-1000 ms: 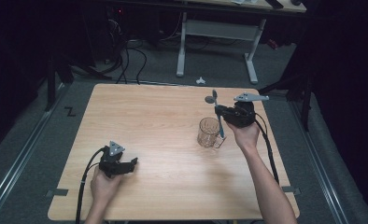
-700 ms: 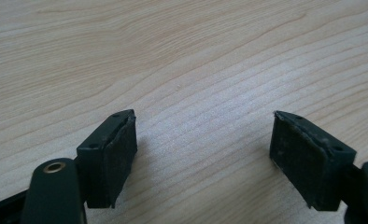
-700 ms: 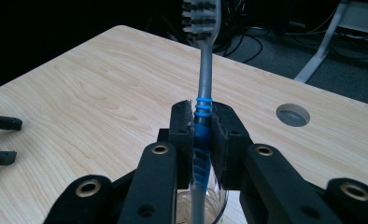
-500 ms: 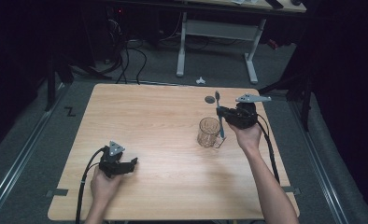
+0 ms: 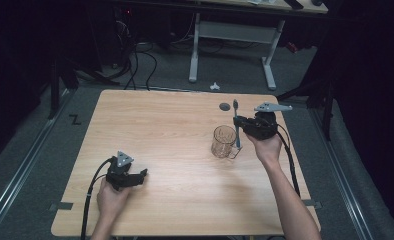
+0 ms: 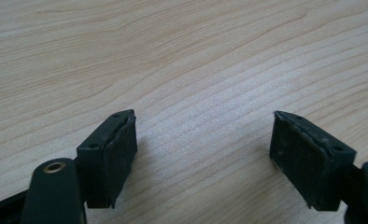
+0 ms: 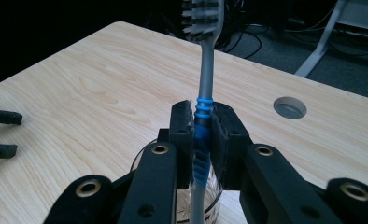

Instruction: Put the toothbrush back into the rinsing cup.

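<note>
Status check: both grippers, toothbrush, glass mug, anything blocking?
Right gripper shut on toothbrush, bristles up, beside glass mug. Left gripper open, empty, low over table. Nothing blocking.

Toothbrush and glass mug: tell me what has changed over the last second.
Nothing visibly changed. The right gripper is clamped on the toothbrush, bristles up, its lower end by the glass mug. The left gripper rests open and empty on the table, as it did before.
</note>
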The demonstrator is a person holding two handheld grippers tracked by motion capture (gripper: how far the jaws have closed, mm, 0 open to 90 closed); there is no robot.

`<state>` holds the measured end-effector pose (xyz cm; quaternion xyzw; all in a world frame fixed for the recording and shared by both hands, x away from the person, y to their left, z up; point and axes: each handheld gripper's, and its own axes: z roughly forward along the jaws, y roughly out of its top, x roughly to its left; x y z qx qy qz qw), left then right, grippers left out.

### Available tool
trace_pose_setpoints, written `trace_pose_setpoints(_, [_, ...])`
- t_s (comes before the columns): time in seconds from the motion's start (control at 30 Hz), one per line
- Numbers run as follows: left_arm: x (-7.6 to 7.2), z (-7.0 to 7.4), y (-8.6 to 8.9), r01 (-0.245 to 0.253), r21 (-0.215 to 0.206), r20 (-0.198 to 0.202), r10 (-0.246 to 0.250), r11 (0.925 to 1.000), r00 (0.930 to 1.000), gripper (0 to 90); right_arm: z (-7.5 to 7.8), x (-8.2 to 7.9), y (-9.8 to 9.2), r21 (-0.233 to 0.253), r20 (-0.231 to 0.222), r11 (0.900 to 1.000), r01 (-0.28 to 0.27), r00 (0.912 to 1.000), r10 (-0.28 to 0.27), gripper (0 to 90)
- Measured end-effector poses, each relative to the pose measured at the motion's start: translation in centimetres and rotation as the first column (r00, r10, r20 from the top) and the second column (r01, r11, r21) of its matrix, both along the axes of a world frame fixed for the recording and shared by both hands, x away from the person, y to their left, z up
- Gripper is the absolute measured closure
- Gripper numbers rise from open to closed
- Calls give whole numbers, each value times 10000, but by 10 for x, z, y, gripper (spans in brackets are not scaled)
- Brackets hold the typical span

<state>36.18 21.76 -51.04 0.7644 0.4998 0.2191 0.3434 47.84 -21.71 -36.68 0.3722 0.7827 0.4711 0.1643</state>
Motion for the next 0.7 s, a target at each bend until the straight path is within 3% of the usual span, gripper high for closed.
trace_pose_setpoints(0.7, [0, 0, 0, 4, 3, 0, -4, 10000, 10000, 236, 3, -7, -2, -274, -33, 9995, -159, 9999, 159, 798])
